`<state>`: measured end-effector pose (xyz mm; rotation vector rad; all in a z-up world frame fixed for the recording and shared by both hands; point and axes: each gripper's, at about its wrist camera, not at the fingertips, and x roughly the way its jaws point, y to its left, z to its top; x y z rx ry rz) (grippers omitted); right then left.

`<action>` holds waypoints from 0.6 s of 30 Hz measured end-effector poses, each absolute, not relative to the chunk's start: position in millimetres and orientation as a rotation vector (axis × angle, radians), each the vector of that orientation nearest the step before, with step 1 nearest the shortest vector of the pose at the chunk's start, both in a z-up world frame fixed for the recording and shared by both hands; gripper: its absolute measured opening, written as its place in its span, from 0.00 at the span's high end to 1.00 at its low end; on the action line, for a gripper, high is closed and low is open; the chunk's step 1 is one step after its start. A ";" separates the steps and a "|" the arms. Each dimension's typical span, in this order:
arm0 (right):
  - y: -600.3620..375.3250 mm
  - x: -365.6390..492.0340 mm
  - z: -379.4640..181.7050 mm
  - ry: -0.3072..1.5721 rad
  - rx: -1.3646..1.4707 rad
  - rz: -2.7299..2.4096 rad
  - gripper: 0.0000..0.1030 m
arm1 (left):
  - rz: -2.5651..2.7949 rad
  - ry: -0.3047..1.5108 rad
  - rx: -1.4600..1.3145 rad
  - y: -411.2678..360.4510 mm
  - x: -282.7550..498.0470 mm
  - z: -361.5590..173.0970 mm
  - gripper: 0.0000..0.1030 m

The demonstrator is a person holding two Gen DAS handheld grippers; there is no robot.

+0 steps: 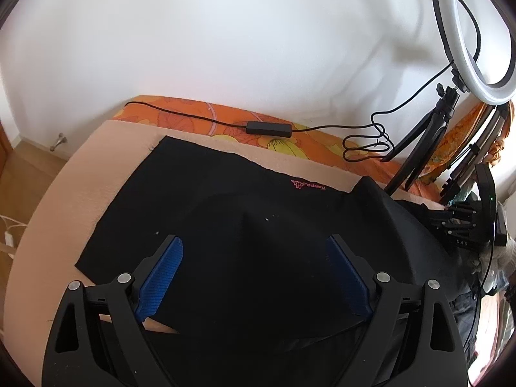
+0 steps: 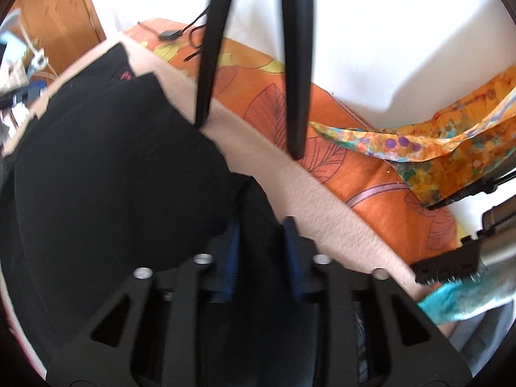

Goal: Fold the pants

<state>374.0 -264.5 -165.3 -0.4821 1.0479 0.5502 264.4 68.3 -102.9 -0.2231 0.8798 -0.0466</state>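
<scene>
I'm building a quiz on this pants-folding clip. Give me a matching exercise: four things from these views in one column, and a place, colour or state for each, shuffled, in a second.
Things:
1. black fabric pants
2. white ring light
3. left gripper
4. right gripper

States:
A. jaws wide apart over the cloth
B. spread on the cream blanket, pink logo showing
C. jaws narrowed on a fold of black cloth
D. mounted on a black tripod by the wall

Pairs: 1-B, 2-D, 3-A, 4-C
</scene>
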 end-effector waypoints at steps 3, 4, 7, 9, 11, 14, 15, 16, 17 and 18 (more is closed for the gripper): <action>-261.9 359.7 -156.4 1.012 -0.484 0.512 0.80 | -0.043 0.869 -0.240 73.5 261.5 -98.7 0.13; -262.1 354.7 -150.2 0.996 -0.475 0.510 0.82 | -0.041 0.865 -0.246 75.2 260.5 -97.1 0.13; -265.3 336.3 -130.0 0.928 -0.461 0.488 0.86 | -0.028 0.862 -0.268 81.1 258.5 -93.5 0.13; -264.9 318.6 -112.3 0.878 -0.446 0.472 0.88 | -0.033 0.872 -0.299 85.5 258.5 -92.4 0.13; -262.2 298.2 -94.2 0.834 -0.420 0.485 0.89 | -0.037 0.885 -0.336 90.5 258.7 -91.3 0.13; -258.2 265.2 -71.8 0.774 -0.386 0.511 0.89 | -0.044 0.891 -0.377 94.3 258.5 -89.2 0.13; -253.8 252.4 -66.3 0.759 -0.386 0.518 0.89 | -0.049 0.894 -0.387 94.7 258.6 -88.0 0.13; -250.9 236.3 -61.0 0.737 -0.405 0.530 0.90 | -0.056 0.896 -0.396 95.3 258.3 -87.1 0.13; -243.2 221.7 -59.1 0.714 -0.431 0.536 0.90 | -0.062 0.900 -0.409 95.8 257.9 -86.0 0.13; -239.9 206.4 -57.5 0.700 -0.446 0.545 0.90 | -0.065 0.902 -0.425 96.9 257.5 -85.0 0.12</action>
